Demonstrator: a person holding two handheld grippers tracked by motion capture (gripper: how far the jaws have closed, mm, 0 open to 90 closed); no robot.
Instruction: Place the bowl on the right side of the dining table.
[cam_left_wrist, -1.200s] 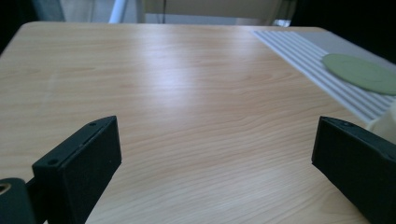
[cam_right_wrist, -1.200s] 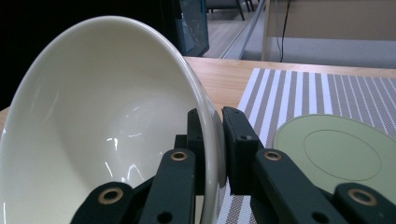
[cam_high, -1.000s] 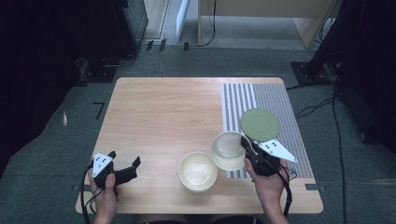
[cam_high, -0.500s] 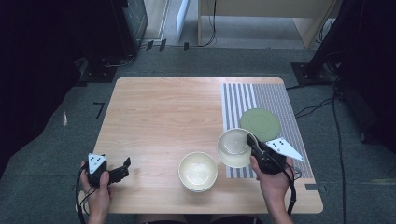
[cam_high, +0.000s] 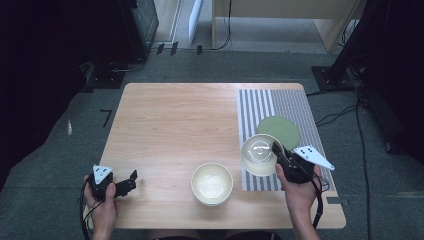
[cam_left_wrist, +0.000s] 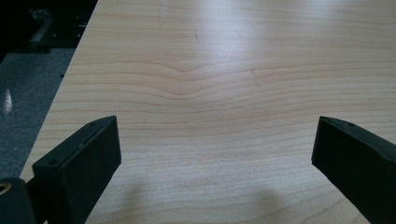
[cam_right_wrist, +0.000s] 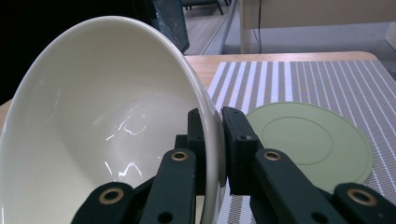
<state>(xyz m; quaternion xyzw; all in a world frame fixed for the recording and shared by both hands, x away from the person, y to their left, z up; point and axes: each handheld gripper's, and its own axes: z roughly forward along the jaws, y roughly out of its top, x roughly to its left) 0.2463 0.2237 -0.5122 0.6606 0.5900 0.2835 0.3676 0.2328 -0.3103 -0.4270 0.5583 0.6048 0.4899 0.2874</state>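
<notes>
A: What does the right tool (cam_right_wrist: 212, 140) have?

B: Its jaws are pinched on the rim of the cream bowl (cam_right_wrist: 107, 126), one inside the wall, one outside. The bowl hangs tilted off the tool's left side, above the near edge of the striped mat (cam_high: 295, 107), with the green plate (cam_right_wrist: 310, 140) just beyond the tool.

A: And the risk?

B: In my judgement, a thin-rim grip on a glossy bowl can pivot or slip; a quick swing would let it swivel and drop onto the surface (cam_high: 180, 125). It could also clip the plate, or the second bowl (cam_high: 212, 183) to the tool's left.

A: The left tool (cam_left_wrist: 212, 140)?

B: Jaws wide apart, nothing between them, low over bare wood, well away from the bowls. No support from there if the grip fails.
</notes>
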